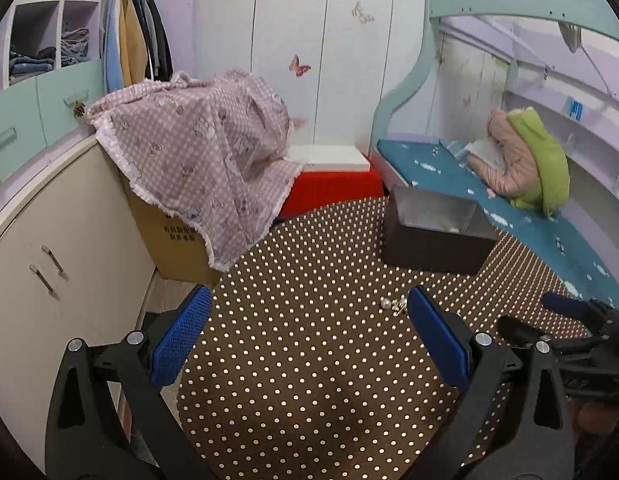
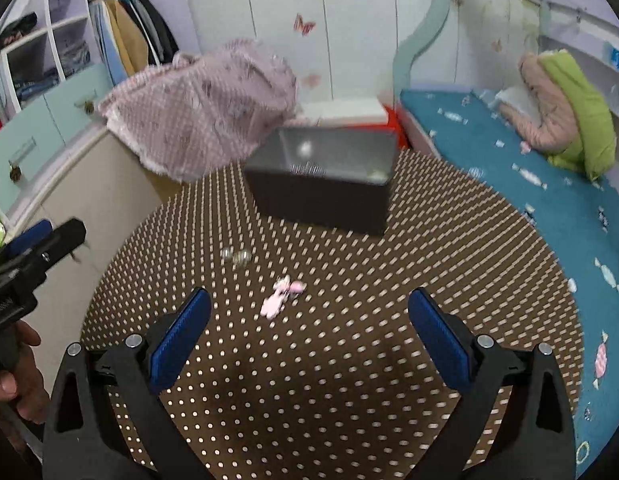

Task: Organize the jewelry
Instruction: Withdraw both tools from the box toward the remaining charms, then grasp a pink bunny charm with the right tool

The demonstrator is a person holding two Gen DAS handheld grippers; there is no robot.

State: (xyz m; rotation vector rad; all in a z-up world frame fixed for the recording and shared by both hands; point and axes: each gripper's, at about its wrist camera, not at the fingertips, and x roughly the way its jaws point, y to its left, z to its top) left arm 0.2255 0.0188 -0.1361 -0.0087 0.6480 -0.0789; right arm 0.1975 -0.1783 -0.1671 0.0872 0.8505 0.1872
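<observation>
Brown dotted cloth (image 2: 349, 360): is being seen spread over the round table, with both tools being held above it.
Left gripper (image 1: 309, 336): is being held with its blue pads wide apart, nothing between them.
Right gripper (image 2: 309, 332): is likewise being held spread apart, gripping nothing.
Pearl earrings (image 1: 393, 304): are being seen lying on the cloth, just beside the left gripper's right pad.
Pink jewelry piece (image 2: 281, 296): is being seen lying on the cloth ahead of the right gripper, near the earrings.
Dark box (image 2: 321, 180): is being shown open-topped further back on the table, contents blurred.
</observation>
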